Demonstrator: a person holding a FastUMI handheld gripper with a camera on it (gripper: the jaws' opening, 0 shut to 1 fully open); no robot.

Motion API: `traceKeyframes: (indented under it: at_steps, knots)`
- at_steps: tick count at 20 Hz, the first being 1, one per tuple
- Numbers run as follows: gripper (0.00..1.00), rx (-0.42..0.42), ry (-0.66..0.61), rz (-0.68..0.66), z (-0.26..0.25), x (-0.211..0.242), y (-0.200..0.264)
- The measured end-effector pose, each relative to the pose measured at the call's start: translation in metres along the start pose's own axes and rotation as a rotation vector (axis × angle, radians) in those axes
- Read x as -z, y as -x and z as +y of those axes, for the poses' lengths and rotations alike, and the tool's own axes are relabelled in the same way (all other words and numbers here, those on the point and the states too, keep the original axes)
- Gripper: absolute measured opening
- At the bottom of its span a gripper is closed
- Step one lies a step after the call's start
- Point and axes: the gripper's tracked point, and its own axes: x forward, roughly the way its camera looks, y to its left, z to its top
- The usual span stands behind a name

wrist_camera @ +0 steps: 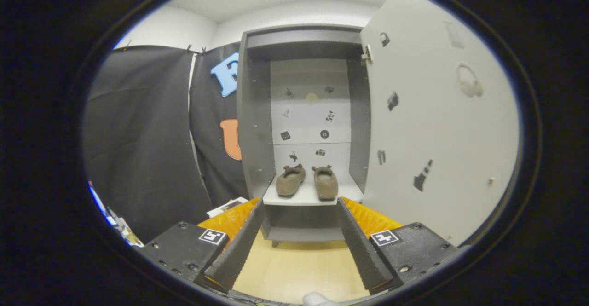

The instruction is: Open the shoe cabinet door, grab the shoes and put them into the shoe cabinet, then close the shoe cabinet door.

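Note:
The grey shoe cabinet stands ahead of me with its door swung wide open to the right. Two brown fuzzy shoes sit side by side on its white shelf, the left shoe and the right shoe, toes toward me. My gripper is open, its two black ribbed fingers spread apart with nothing between them. The fingertips stop a little short of the shelf's front edge, and the shoes lie beyond them.
Black cloth hangs to the left of the cabinet. Papers and small items lie on the floor by the cabinet's left foot. Pale wooden floor runs between me and the cabinet. The open door walls off the right side.

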Motion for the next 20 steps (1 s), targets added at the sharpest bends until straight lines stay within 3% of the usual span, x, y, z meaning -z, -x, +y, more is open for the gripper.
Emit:
traceKeyframes:
  at_steps: [5, 12, 14, 20]
  knots:
    - [0.99, 0.059, 0.012, -0.010, -0.046, 0.002, 0.074]
    - [0.99, 0.198, -0.030, -0.033, -0.154, 0.003, 0.146]
    - [0.99, 0.237, -0.031, -0.049, -0.189, -0.001, 0.151]
    - [0.99, 0.230, -0.030, -0.053, -0.267, -0.006, 0.128]
